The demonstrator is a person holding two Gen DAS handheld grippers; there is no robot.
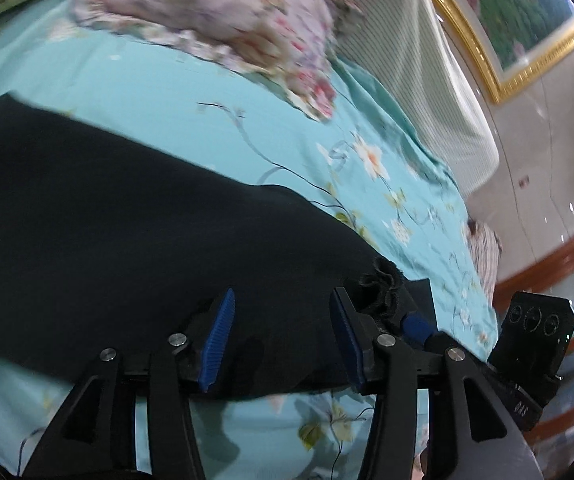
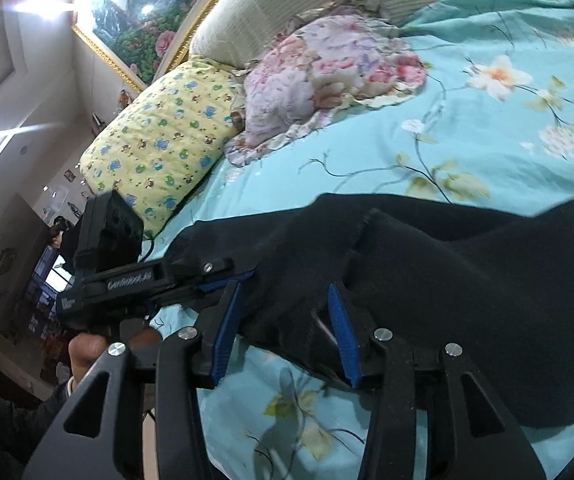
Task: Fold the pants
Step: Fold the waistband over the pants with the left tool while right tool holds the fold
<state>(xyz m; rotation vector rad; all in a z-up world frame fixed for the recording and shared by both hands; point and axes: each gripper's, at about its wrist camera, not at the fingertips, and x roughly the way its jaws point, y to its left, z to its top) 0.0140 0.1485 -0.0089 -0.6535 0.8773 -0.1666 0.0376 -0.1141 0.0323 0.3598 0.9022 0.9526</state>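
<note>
Left hand-held gripper spread wide above black pants, right hand-held gripper likewise wide

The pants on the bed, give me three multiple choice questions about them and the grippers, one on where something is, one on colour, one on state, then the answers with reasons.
1. Where do the pants lie?
A. On the turquoise floral bedsheet
B. On the yellow pillow
C. On the floor

2. What colour are the pants?
A. Red
B. Black
C. White

3. How do the left gripper's jaws stand?
A. Shut with nothing between them
B. Out of view
C. Open, with the pants' fabric between them

Answers:
1. A, the dark cloth spreads across the sheet, apart from the pillow.
2. B, the fabric reads black in both wrist views.
3. C, a clear gap shows between the blue pads, and the right gripper stands the same way.
</note>
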